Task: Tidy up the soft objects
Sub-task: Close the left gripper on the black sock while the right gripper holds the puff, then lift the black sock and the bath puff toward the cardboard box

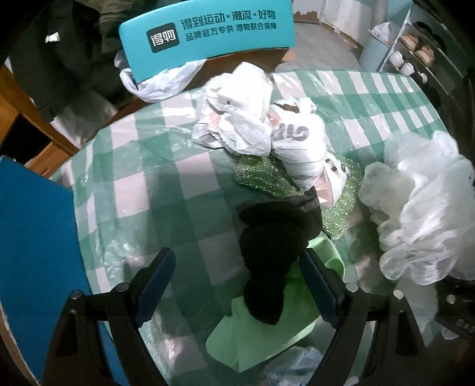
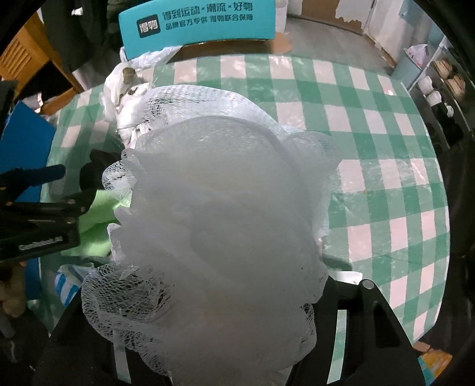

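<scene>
White mesh pouf (image 2: 225, 225) blocks right view; teal box (image 2: 196, 26) behind.

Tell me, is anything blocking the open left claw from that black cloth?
Nothing visible does. The left gripper is open, and the black cloth lies right between its fingers on the green cloth, uncovered. The white mesh sponge sits off to the right.

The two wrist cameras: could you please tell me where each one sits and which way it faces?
Left wrist view: sits on the left gripper, looking forward and down along its open fingers at a black sock on a light green cloth; both fingers show.
Right wrist view: sits on the right gripper, facing across the checked tablecloth; a white mesh bath sponge fills the view and hides the fingers.
Shared: the sponge, sock, tablecloth and teal box; the left gripper appears at the right view's left edge.
</scene>
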{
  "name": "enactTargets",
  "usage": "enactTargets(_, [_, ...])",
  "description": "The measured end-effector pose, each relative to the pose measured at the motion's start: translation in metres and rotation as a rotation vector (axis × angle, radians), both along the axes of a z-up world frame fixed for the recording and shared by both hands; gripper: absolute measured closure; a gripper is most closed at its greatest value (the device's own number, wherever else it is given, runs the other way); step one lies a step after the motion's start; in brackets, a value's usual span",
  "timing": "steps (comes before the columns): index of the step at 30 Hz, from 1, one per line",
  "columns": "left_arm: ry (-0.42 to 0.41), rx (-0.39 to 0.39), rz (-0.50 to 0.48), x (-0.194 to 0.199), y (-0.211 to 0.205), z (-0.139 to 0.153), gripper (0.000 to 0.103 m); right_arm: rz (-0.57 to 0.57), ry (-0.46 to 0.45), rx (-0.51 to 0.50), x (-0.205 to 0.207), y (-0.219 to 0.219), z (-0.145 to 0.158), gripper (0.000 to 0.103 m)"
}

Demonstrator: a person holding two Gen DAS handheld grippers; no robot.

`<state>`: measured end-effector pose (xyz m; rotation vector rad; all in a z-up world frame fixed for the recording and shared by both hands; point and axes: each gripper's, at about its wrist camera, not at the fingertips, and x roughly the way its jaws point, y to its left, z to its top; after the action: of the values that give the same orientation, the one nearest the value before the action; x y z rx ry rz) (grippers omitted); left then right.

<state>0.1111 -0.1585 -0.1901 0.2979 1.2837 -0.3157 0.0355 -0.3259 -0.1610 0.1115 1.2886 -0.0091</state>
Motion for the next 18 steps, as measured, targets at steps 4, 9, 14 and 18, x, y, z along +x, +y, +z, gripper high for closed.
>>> enactTargets(4, [0.005,-0.013,-0.001,0.002,-0.001,-0.005,0.020,-0.002,-0.012,0.004,-0.003,-0.006,0.006,0.044])
enactTargets(9, [0.025,-0.090,0.005,0.002,0.001,-0.003,0.058,0.000,-0.014,0.009,-0.009,-0.002,0.005,0.044])
enactTargets(14, [0.002,-0.086,-0.008,-0.003,0.000,0.001,0.063,0.000,-0.020,0.006,-0.007,0.005,0.005,0.044])
enactTargets(18, [-0.019,-0.085,-0.009,-0.008,0.003,0.008,0.063,0.006,-0.040,-0.003,-0.009,0.008,0.013,0.044])
